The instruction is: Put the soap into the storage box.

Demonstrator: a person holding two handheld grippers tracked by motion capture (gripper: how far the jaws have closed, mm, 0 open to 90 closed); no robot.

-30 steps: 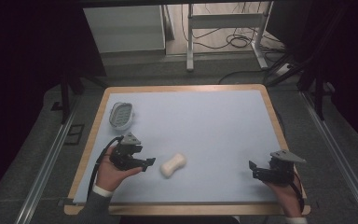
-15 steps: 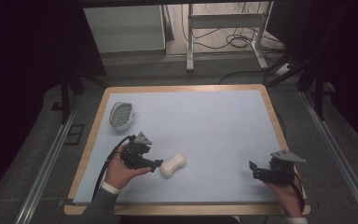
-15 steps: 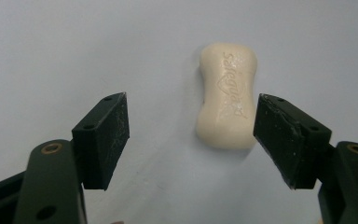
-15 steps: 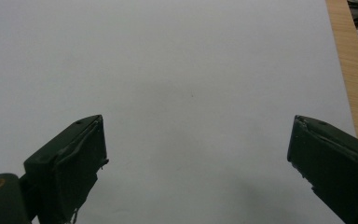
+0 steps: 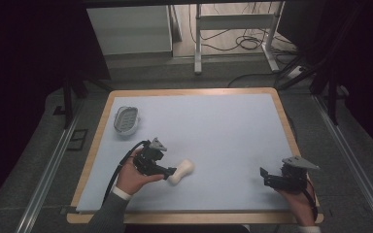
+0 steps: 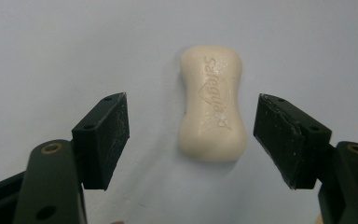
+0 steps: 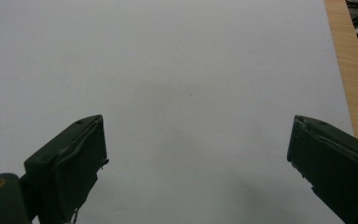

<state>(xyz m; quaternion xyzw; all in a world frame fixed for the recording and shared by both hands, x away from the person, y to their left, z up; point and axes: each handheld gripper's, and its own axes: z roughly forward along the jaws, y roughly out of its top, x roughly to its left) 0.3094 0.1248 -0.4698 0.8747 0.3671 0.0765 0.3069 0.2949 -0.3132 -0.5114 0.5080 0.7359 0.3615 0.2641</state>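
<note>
Soap bar [image 6: 212,105] | between spread left gripper [image 6: 191,140] jaws | untouched

A cream-white bar of soap [image 6: 212,105] lies flat on the pale blue table [image 5: 223,126], toward the near left part of it. It is waisted in the middle with rounded ends, and a raised brand name, too soft to read in full, runs along its upper face. In the left gripper view it sits lengthwise between the spread jaws, touching neither. Farther back near the left edge rests an oval, pale grey soap dish [image 5: 126,120] with a ribbed inside, well apart from the bar.
</note>
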